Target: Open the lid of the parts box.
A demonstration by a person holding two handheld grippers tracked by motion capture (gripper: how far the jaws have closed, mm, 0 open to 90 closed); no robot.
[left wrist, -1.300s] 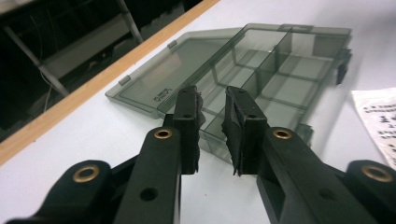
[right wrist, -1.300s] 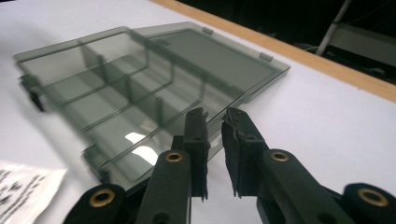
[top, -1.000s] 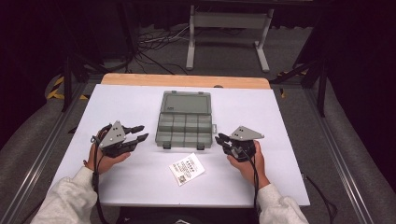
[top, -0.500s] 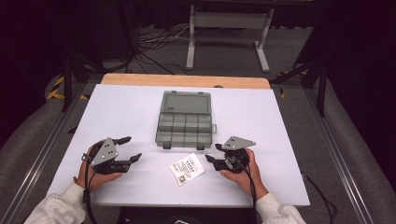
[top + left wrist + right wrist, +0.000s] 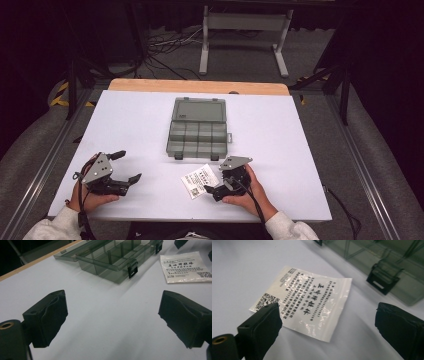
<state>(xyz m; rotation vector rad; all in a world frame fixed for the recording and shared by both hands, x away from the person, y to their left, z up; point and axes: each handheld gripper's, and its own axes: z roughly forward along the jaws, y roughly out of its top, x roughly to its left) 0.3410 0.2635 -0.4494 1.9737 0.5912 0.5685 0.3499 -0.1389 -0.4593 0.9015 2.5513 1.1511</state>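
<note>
You pulled both hands back from the grey compartment box (image 5: 198,129) and lowered them while both jaws just opened wide and empty, so your right gripper (image 5: 216,189) stood just beside the printed bag (image 5: 308,299), likely ready to pick it, and your left gripper (image 5: 123,166) waited well apart.

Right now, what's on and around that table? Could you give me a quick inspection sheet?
Surface: white table with a wooden strip along its far edge.
Job's things: smoky clear compartment box at the middle, lid shut, latches facing the person; small printed plastic bag lying flat just in front of it.
Clutter: nothing seen.
Grippers: left gripper low over bare table, jaws just opened wide, nothing between them; right gripper beside the bag, jaws just opened wide, one jaw at the bag's edge, not gripping it.
Cables: one trails from each gripper along the wrist; more lie on the floor behind.
Surroundings: dark room, grey metal stand beyond the table.
</note>
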